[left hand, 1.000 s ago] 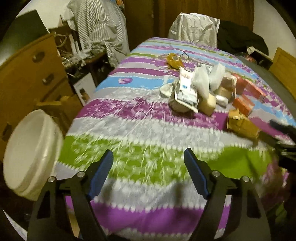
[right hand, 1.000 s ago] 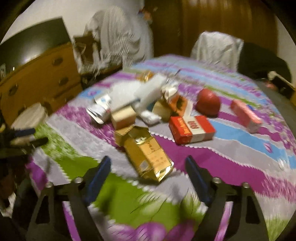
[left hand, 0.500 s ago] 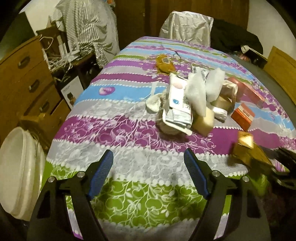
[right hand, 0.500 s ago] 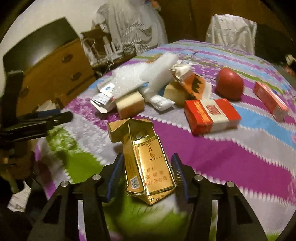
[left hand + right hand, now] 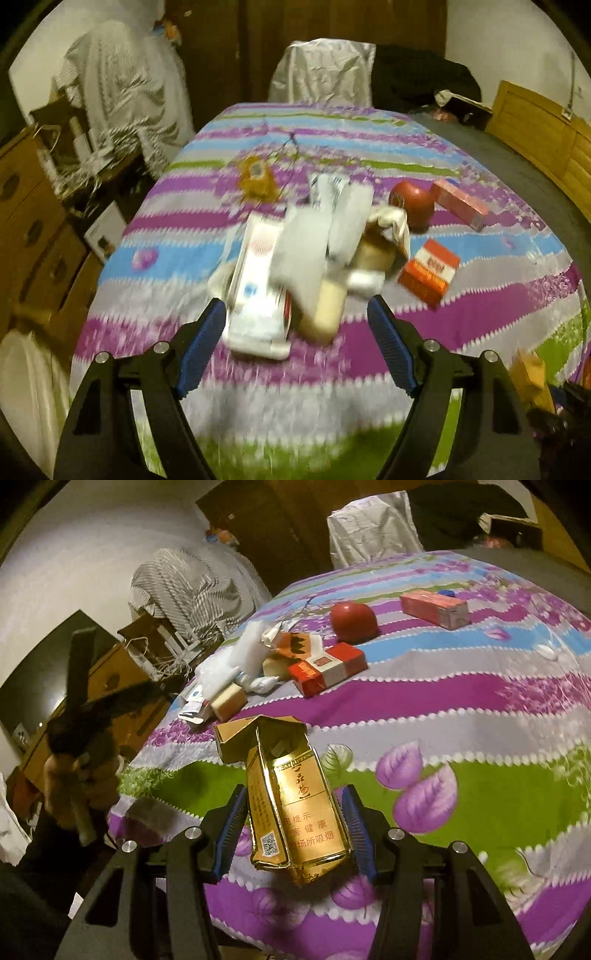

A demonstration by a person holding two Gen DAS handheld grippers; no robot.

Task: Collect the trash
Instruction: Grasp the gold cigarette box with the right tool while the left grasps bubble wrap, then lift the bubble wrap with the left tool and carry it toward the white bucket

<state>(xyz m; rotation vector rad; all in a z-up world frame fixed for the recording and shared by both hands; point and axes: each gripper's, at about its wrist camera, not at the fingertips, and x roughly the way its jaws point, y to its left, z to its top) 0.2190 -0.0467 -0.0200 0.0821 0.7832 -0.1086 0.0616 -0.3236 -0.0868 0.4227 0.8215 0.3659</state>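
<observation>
My right gripper [image 5: 291,829] is shut on a crumpled gold cigarette pack [image 5: 291,797], held just above the striped bedspread [image 5: 443,716]. My left gripper [image 5: 295,347] is open and empty, its jaws spread in front of a pile of trash [image 5: 295,266]: a white packet, bubble wrap and a beige block. The same pile [image 5: 236,672] shows in the right wrist view. A red cigarette pack [image 5: 430,273] lies right of the pile and also shows in the right wrist view [image 5: 327,668]. The gold pack [image 5: 532,376] shows at the lower right of the left wrist view.
A red apple [image 5: 352,618] and a pink box [image 5: 434,609] lie further back on the bed. A yellow wrapper [image 5: 256,181] lies beyond the pile. A wooden dresser [image 5: 33,229] stands left of the bed, a white bin [image 5: 26,387] beside it.
My right gripper has closed on the gold pack and lifted it slightly. My left gripper has moved forward towards the trash pile, staying open.
</observation>
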